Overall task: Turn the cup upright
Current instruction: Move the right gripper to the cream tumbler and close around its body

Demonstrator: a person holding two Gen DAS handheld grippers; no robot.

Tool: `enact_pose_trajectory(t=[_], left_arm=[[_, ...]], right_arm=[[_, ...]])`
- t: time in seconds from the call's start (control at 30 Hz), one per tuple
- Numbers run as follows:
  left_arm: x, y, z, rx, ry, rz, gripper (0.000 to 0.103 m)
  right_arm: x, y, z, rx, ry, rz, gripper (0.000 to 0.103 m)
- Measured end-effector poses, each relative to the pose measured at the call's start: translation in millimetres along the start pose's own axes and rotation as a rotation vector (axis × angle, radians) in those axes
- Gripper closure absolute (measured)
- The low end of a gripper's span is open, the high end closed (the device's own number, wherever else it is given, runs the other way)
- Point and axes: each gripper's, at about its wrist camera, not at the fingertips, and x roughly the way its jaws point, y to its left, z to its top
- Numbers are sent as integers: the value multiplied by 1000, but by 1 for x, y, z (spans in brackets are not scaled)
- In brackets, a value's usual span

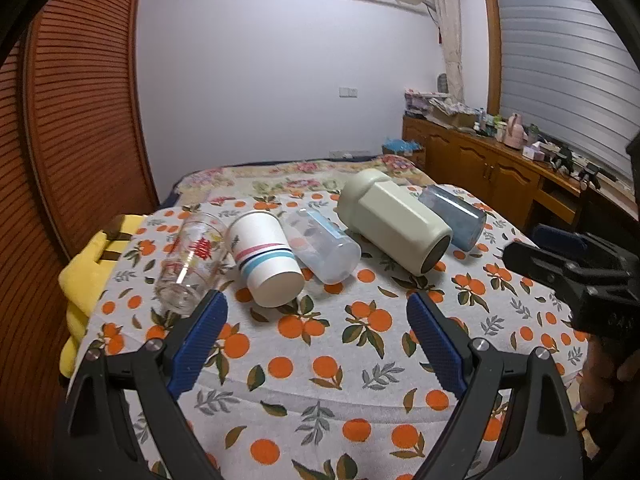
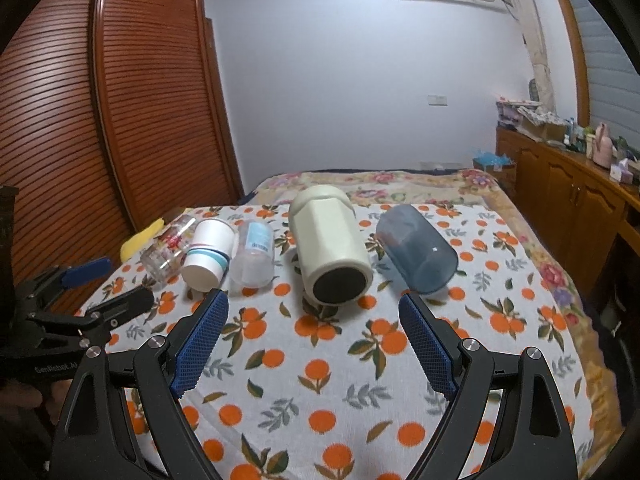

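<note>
Five cups lie on their sides in a row on the orange-print cloth [image 1: 320,392]. The left camera shows the yellow cloth [image 1: 82,276] under the table edge plainly; the right camera shows only a sliver of it, but looks straight at the dark base of the cream faceted cup [image 2: 328,244]. The left gripper [image 1: 316,320] stands wide open and holds nothing, the white paper cup with pink and blue stripes [image 1: 266,258] just ahead of its left finger. The right gripper [image 2: 314,318] is likewise spread open, the cream cup lying just beyond its tips, the smoky blue plastic cup [image 2: 416,252] to the right.
</note>
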Motion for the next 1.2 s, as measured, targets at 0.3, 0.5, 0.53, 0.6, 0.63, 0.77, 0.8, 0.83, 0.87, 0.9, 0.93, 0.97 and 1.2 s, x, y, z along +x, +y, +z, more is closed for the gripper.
enact_pose_trajectory(t=[0.3,0.5,0.53,0.6,0.63,0.77,0.8,0.83,0.87,0.9,0.93,0.97,1.2], left_arm=[[25,6,9,18,39,-33,11],[38,9,19,50,49,-32,11],[40,10,20,55,52,-30,11],[44,12,23,52,64,-44,11],[46,13,24,44,69,-48,11],[52,20,26,25,84,-50,11],[53,20,26,29,80,-43,11],[54,22,27,32,80,-41,11],[56,22,28,32,83,-41,11],[57,23,29,32,84,-43,11],[58,24,30,33,87,-44,11],[59,25,31,36,89,-44,11],[69,32,37,43,102,-37,11]], right_arm=[[48,-4,26,-67,120,33,14],[87,-10,40,-101,221,46,15],[94,-11,42,-100,243,51,15],[106,-14,46,-91,286,60,15],[112,-15,48,-85,306,68,15],[131,-14,57,-94,363,72,15],[136,-14,59,-99,379,74,15],[143,-13,62,-103,399,75,15],[149,-13,64,-107,415,75,15],[154,-13,65,-110,427,76,15],[160,-12,67,-116,441,74,15],[168,-11,70,-128,460,67,15],[209,-11,69,-161,602,71,15]])
